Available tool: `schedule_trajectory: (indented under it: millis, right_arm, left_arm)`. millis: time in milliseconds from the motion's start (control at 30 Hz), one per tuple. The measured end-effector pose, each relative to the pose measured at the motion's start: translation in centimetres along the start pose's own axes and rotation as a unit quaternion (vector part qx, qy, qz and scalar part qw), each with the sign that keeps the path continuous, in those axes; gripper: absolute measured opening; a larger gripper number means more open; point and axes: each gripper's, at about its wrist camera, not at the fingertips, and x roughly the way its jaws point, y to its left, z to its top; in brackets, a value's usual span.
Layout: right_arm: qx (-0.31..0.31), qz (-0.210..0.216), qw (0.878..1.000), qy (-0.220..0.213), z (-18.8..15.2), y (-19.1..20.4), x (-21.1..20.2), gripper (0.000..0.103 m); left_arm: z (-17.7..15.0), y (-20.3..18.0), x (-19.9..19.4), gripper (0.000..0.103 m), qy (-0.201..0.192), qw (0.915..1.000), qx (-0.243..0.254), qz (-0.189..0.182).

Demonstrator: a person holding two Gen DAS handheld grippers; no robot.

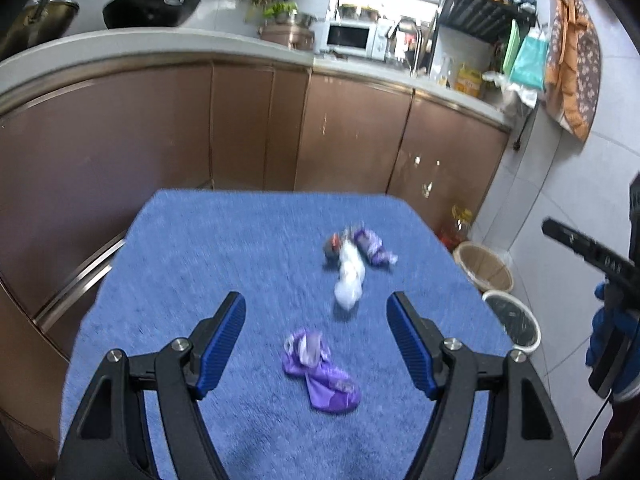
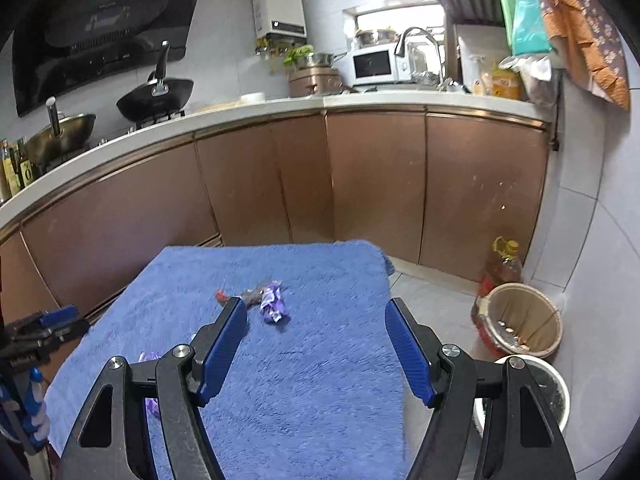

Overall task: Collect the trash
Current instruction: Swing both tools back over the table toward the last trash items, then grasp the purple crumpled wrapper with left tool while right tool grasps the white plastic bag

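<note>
Left tongs [image 1: 316, 344] spread wide, nothing between the pads, hovering over the blue towel [image 1: 208, 264] covering the surface. Flattened purple wrapper [image 1: 320, 372] lies on the towel between the two blue fingers [image 1: 222, 344], nearer the camera, touching neither. At 12 o'clock from it, well apart, a cluster: white crumpled plastic [image 1: 350, 276], a twisted purple candy wrapper [image 1: 372, 248] at its 1 o'clock, touching, and a small dark red piece [image 1: 333, 247] at its 11 o'clock. Left view is motion-blurred.

Right tongs [image 2: 314, 346] also spread, holding nothing, over the same towel [image 2: 320, 400]. Purple candy wrapper [image 2: 274, 304] sits at 11 o'clock from the tong gap, just beside the left finger tip; the red piece [image 2: 222, 296] is at its 9 o'clock, partly hidden behind that finger. A bit of the flattened purple wrapper [image 2: 150, 358] peeks out behind the left tong arm at 8 o'clock.

On the floor at 3 o'clock of the surface: a tan bin [image 2: 520, 320] with small bits at its bottom, and a white-rimmed bin [image 2: 560, 392] just beside it, nearer the camera. Oil bottle [image 2: 504, 264] stands behind the tan bin. Brown cabinets [image 2: 360, 184] at 12 o'clock.
</note>
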Motion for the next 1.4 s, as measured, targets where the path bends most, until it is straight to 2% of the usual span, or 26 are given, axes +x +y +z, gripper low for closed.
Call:
schedule_trajectory:
  millis: [367, 500, 600, 967, 1033, 1100, 1167, 1300, 1400]
  right_arm:
    - [-0.006, 0.044, 0.997, 0.065, -1.9, 1.1, 6.7, 0.069]
    - [-0.015, 0.067, 0.994, 0.090, -2.7, 2.4, 9.3, 0.069]
    - [-0.022, 0.084, 0.990, 0.107, -3.1, 3.5, 11.4, 0.069]
    - [-0.043, 0.135, 0.976, 0.166, -3.9, 8.0, 19.4, 0.067]
    - [-0.047, 0.136, 0.974, 0.175, -4.1, 8.6, 20.6, 0.065]
    - [-0.052, 0.137, 0.971, 0.188, -4.5, 9.4, 21.9, 0.058]
    - [-0.054, 0.138, 0.970, 0.195, -4.6, 9.7, 23.0, 0.050]
    - [-0.059, 0.142, 0.967, 0.201, -4.9, 10.6, 24.6, 0.034]
    - [-0.063, 0.148, 0.967, 0.197, -4.8, 11.1, 25.1, 0.032]
  left_arm:
    - [-4.0, 0.9, 7.8, 0.071, 0.100, 0.9937, -0.049, -0.005]
    - [-4.3, 1.6, 9.8, 0.070, 0.114, 0.9918, -0.057, 0.006]
    - [-4.6, 2.3, 11.0, 0.062, 0.124, 0.9902, -0.064, 0.008]
    - [-5.2, 3.6, 12.8, 0.056, 0.124, 0.9890, -0.076, -0.025]
    - [-5.2, 3.8, 12.8, 0.055, 0.122, 0.9891, -0.077, -0.031]
    - [-5.2, 4.0, 12.7, 0.052, 0.119, 0.9889, -0.081, -0.037]
    - [-5.4, 4.5, 12.5, 0.043, 0.117, 0.9882, -0.089, -0.044]
    - [-5.3, 4.9, 12.2, 0.042, 0.113, 0.9878, -0.096, -0.049]
    - [-5.4, 5.3, 12.0, 0.042, 0.110, 0.9871, -0.103, -0.052]
